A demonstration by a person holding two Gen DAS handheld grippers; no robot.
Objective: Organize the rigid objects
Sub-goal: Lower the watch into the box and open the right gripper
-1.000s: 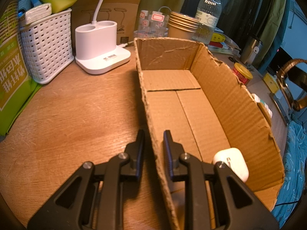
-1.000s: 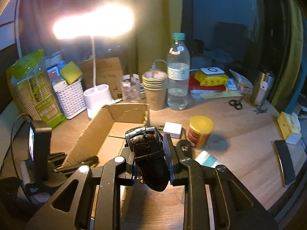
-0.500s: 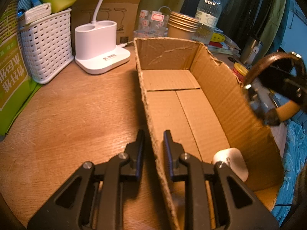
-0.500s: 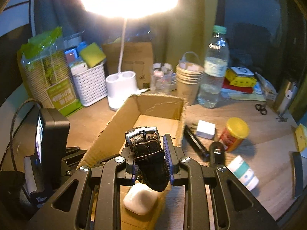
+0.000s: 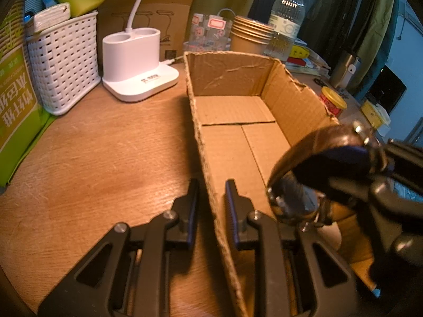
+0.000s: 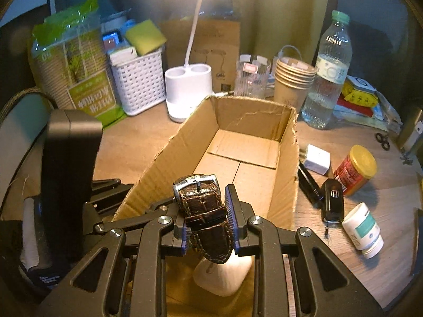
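Note:
An open cardboard box (image 5: 232, 79) lies on the wooden table. My left gripper (image 5: 211, 206) is shut on its left wall near the front end, one finger outside and one inside. My right gripper (image 6: 206, 211) is shut on a brown leather watch (image 6: 203, 203) with a steel buckle, held over the near end of the box (image 6: 253, 113). In the left wrist view the watch (image 5: 317, 145) hangs above the box's right wall. A white earbud case (image 6: 224, 274) rests on the box floor right under the watch; the left wrist view hides it.
Right of the box lie a white charger cube (image 6: 317, 158), a black car key (image 6: 333, 200), a red tin with a yellow lid (image 6: 357, 169) and a white tube (image 6: 364, 232). Behind the box stand paper cups (image 6: 293, 79), a water bottle (image 6: 330, 74), a lamp base (image 5: 140, 60) and a white basket (image 5: 63, 60).
My right gripper has carried the watch left and down, from beside the box to over its near end above the earbud case. The left gripper has kept still on the wall.

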